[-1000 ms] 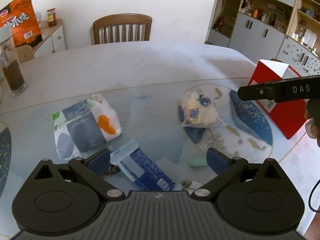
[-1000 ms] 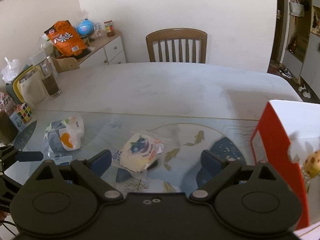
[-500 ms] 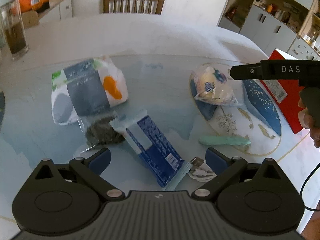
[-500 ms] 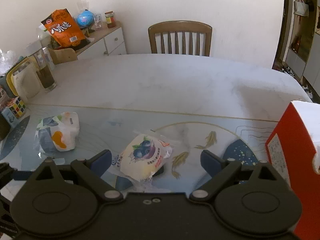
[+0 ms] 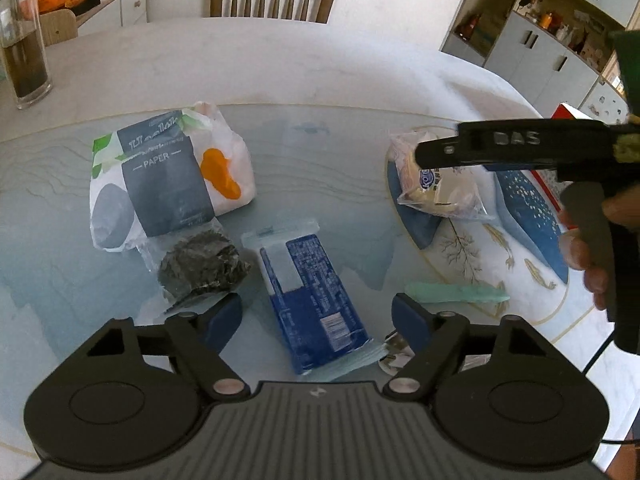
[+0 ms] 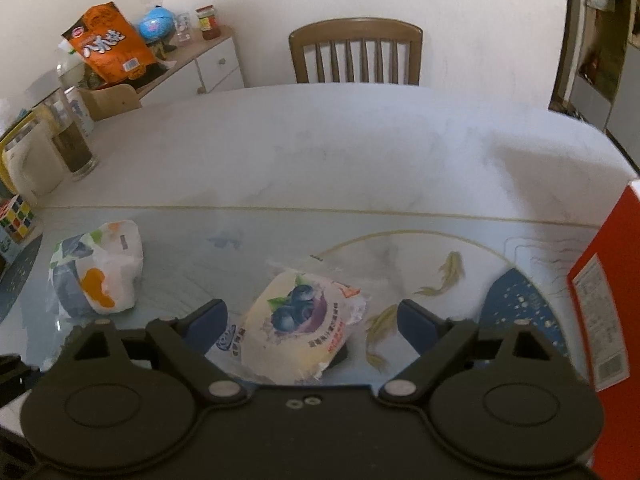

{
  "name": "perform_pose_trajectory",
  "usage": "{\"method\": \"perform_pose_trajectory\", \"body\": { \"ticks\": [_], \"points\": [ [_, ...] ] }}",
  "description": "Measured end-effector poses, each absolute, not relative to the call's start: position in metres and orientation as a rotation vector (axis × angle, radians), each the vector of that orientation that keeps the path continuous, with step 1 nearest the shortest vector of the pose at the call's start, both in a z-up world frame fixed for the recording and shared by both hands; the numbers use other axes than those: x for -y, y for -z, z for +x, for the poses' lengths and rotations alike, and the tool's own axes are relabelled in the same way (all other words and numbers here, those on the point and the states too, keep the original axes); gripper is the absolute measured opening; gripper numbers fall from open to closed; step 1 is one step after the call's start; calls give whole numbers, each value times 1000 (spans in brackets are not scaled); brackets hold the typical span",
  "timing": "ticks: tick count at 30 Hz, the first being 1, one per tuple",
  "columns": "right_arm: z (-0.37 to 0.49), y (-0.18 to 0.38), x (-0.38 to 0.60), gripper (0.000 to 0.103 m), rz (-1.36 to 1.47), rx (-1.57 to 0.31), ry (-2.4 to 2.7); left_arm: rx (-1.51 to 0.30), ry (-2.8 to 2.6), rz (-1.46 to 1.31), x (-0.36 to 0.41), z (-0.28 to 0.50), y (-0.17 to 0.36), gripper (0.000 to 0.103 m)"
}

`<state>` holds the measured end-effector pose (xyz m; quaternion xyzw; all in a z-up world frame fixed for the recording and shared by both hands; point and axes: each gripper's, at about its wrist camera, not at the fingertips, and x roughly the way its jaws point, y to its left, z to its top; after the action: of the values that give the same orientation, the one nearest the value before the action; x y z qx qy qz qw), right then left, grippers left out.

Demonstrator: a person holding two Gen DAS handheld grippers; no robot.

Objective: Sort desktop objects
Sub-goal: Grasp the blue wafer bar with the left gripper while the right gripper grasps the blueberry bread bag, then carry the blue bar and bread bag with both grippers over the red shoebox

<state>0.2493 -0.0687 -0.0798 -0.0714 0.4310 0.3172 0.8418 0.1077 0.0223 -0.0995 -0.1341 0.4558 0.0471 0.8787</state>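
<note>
Left wrist view: left gripper (image 5: 318, 316) spread wide, empty, straddling blue packet (image 5: 316, 296) lying flat on glass tabletop (image 5: 320, 152). Dark-filled clear bag (image 5: 202, 266) at 10 o'clock of packet, touching tissue pack (image 5: 168, 176) printed "PAPER". Green strip (image 5: 456, 293) at 3 o'clock. Right wrist view: right gripper (image 6: 312, 320) wide apart, empty, over blueberry-print bread bag (image 6: 304, 320). Red box (image 6: 608, 312) at 3 o'clock. Gripper side reads "DAS". Orange snack bag (image 6: 110, 48) at 11 o'clock, on cabinet.
</note>
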Motion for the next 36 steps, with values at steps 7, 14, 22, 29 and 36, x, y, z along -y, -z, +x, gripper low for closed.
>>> {"method": "perform_pose_trajectory", "body": {
  "ticks": [7,14,22,29,36],
  "points": [
    [249,96,51,90,-131,-990,-630,-953,-100,-249,-17,114,99,67],
    [244,103,47,82,-176,-1004,-618,-955,-110,-177,-8,119,100,52],
    [245,99,46,63,-184,-998,-605,-949,-118,-177,-10,120,99,38],
    [243,92,57,56,-177,-977,-594,-942,-120,-205,-14,123,98,35],
    [238,77,71,55,-174,-950,-602,-931,-117,-223,-13,122,94,35]
  ]
}}
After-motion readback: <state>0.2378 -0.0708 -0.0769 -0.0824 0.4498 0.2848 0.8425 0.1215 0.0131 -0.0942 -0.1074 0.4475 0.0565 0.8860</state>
